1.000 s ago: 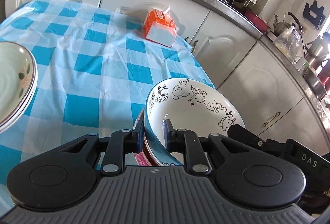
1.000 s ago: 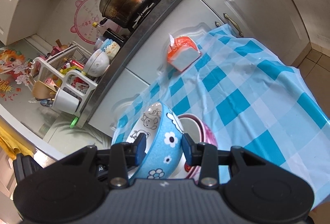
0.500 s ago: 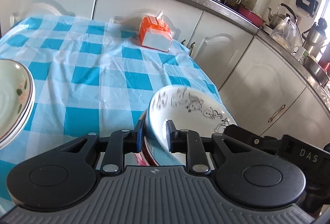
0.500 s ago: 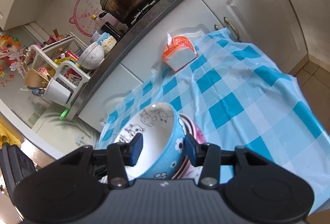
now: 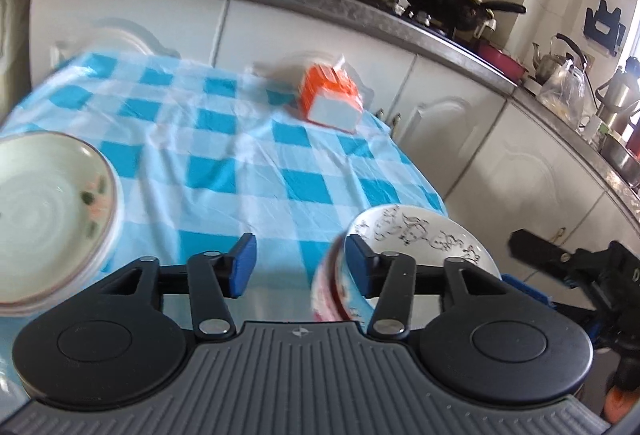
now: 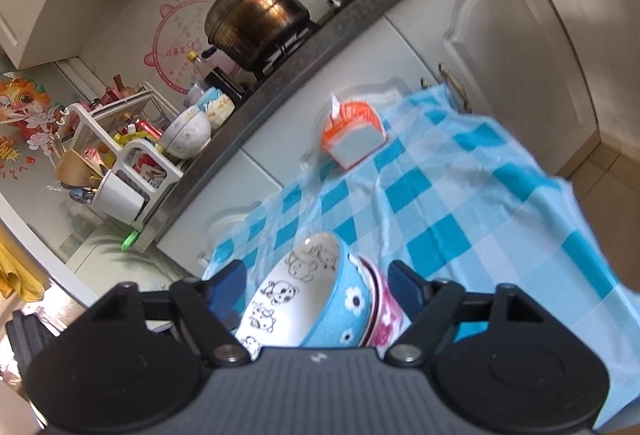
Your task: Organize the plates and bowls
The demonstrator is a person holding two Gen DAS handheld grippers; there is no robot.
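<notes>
**Both grippers let go of the blue bowl**

Blue bowl [image 6: 320, 299] with cartoon animals inside sits nested in a pink bowl [image 6: 386, 319] at the near edge of the checked tablecloth [image 5: 248, 155]. Left gripper [image 5: 298, 259] jaws have just been opening; they stand apart, bowl rim by the right-hand pad, nothing clamped. Right gripper [image 6: 316, 283] jaws also just opened, straddling both bowls, pads clear. Stacked plates [image 5: 52, 211] lie left; orange tissue pack [image 5: 330, 101] further back.

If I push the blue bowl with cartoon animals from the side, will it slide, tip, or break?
The blue bowl looks glazed ceramic, so probably stiff, slippery and breakable. It sits nested and tilted in the pink bowl, so a push would likely rock it or shift both bowls.
</notes>
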